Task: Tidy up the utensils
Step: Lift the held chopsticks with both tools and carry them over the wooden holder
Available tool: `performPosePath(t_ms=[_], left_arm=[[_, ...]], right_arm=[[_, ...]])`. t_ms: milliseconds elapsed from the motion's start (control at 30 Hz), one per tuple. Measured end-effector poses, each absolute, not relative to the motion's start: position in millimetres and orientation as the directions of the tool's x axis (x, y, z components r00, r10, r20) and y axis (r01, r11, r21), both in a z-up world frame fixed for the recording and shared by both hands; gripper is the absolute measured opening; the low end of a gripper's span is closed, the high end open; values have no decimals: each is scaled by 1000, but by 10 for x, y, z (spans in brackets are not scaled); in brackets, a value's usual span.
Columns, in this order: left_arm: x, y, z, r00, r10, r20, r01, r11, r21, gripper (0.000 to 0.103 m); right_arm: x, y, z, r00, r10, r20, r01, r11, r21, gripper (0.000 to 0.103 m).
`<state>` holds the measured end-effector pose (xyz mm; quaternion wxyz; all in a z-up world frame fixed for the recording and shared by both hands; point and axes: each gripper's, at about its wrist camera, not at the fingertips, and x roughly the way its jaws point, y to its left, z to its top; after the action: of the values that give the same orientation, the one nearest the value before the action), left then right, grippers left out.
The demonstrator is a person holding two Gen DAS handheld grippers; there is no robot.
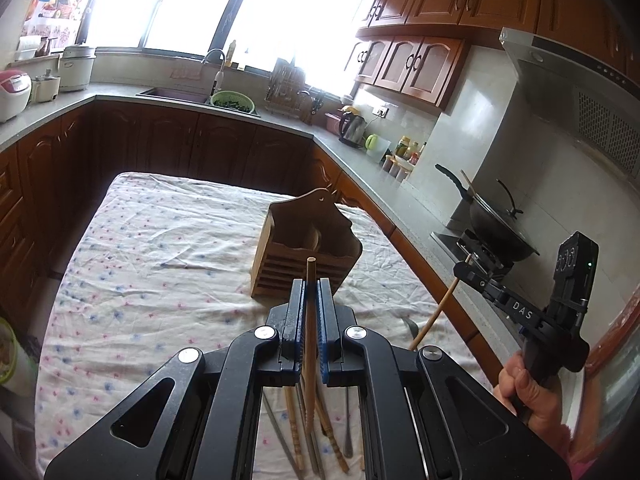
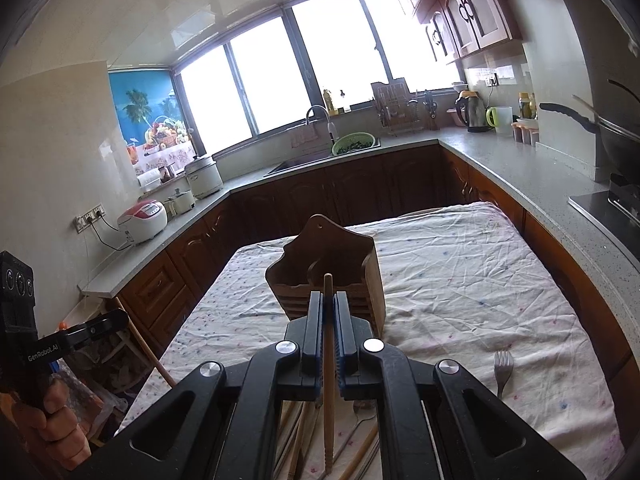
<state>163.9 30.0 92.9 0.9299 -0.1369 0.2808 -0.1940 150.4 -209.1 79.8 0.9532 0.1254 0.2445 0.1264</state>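
Note:
My left gripper point(image 1: 311, 285) is shut on a wooden chopstick point(image 1: 309, 380), whose tip pokes out past the pads. It is held above the table, short of the wooden utensil holder point(image 1: 304, 236). My right gripper point(image 2: 329, 299) is shut on a second chopstick point(image 2: 328, 400), just in front of the same holder point(image 2: 332, 256). Each gripper shows in the other's view: the right gripper point(image 1: 461, 268) with its slanting chopstick point(image 1: 434, 316), and the left gripper point(image 2: 120, 317) with its own chopstick point(image 2: 148, 350). Several loose chopsticks and metal utensils point(image 1: 320, 436) lie on the cloth below.
A flowered cloth point(image 1: 160, 264) covers the table. A fork point(image 2: 503, 372) lies on it to the right. A grey counter point(image 1: 400, 208) runs close along the table's right side, with a wok point(image 1: 496, 224) on the stove, a kettle point(image 1: 352, 130) and jars. A rice cooker point(image 2: 144, 220) stands at the left.

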Motion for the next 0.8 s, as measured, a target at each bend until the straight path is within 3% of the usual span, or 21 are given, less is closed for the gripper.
performPosePath(t_ms=[267, 800], left_arm=[[1831, 353, 1090, 799, -430, -420, 282, 885, -370, 4], [2873, 297, 1761, 918, -344, -198, 251, 889, -383, 4]], right_arm=[[1734, -2073, 998, 876, 303, -375, -193, 933, 303, 5], [2671, -2196, 1550, 960, 234, -156, -168, 922, 348, 5]])
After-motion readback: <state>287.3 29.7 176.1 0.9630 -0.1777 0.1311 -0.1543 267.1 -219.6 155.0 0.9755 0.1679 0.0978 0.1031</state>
